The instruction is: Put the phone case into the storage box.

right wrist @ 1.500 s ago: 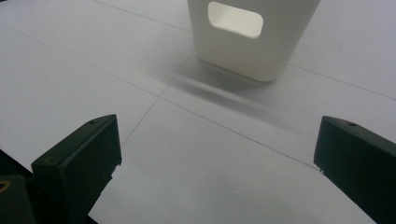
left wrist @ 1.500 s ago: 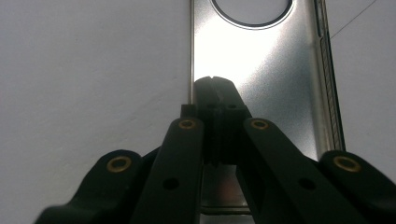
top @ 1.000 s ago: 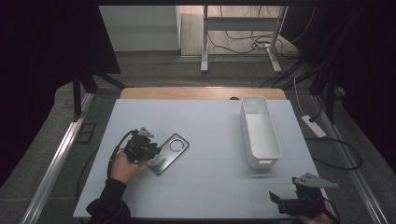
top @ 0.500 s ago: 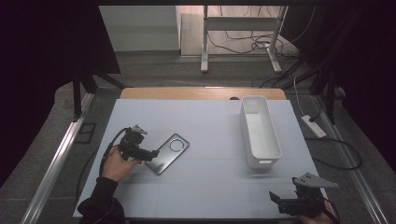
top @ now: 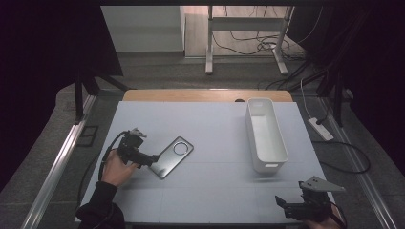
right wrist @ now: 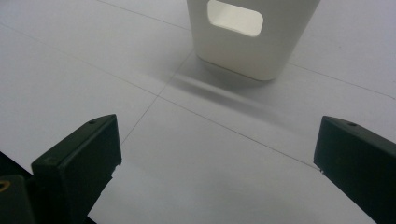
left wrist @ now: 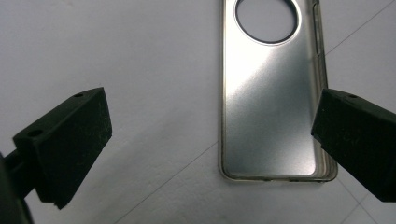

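Silvery and thin, the case [left wrist: 273, 100] lies flat on the bench [top: 215, 129], camera hole away from the left claw [top: 154, 158]. In the left claw view its near short end sits between the jaws but well over toward the right one, whose tip overlaps its long edge. The left claw's jaws have just been opening and now stand spread wide, pressing on nothing; the case is loose on the bench.

If the case is to be lifted, a good grip is judged to need three things. The claw should first be shifted sideways toward the right jaw, so that the case is centred between the jaws. The jaws should be brought down low, almost to the bench, since the case offers only thin raised edges. Closing should be done gently, because a soft shell may bow or spring out.

In the high view the left hand [top: 116, 167] rests on the bench behind the claw, wrist low, with the claw held nearly level and pointed along the case toward the bin [top: 265, 135], which stands well beyond it.

The right claw [top: 282, 204] is held near the bench's near edge, level and aimed at the bin's short end, well clear of it. Its jaws are spread wide with nothing between them.
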Available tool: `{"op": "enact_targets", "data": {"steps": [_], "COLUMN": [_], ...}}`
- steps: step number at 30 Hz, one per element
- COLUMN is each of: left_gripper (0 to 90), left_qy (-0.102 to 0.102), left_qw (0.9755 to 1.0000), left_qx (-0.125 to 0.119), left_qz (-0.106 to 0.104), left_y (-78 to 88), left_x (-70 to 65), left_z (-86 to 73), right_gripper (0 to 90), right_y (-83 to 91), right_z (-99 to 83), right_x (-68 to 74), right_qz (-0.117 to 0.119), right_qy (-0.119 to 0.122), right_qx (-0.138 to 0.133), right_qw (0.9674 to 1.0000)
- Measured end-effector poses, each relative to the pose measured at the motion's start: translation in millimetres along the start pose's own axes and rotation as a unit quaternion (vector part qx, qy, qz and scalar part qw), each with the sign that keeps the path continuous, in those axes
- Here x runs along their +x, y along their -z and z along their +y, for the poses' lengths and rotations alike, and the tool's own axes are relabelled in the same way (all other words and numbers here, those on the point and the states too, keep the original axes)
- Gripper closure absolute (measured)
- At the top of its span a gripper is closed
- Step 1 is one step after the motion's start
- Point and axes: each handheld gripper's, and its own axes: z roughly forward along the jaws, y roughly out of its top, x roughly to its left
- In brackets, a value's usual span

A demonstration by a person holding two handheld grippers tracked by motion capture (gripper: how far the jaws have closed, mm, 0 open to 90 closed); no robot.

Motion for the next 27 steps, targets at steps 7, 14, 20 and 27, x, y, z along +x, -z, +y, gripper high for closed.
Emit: {"op": "enact_targets", "data": {"steps": [7, 14, 20, 27], "left_gripper": [0.0, 0.0, 0.0, 0.0], "left_qy": [-0.007, -0.016, -0.017, -0.015], "left_qw": [0.9999, 0.9992, 0.9986, 0.9981], "left_qx": [0.012, 0.035, 0.05, 0.058], "left_qz": [-0.002, -0.005, 0.006, 0.012], "left_y": [-13.1, -32.7, -40.3, -43.0], "left_x": [-6.1, -12.2, -13.5, -14.8], "left_z": [2.7, 3.9, 1.6, 0.2], "right_gripper": [0.4, 0.5, 0.4, 0.4], "right_y": [0.4, 0.7, 0.7, 0.6], "right_z": [-0.3, -0.8, -0.7, -0.5], "right_x": [-0.3, -0.1, 0.1, 0.2], "right_qz": [0.001, 0.001, 0.001, 0.001], "right_qy": [0.002, 0.001, 0.002, 0.002], "right_qx": [-0.001, -0.002, -0.002, -0.001], "right_qw": [1.0, 1.0, 1.0, 1.0]}}
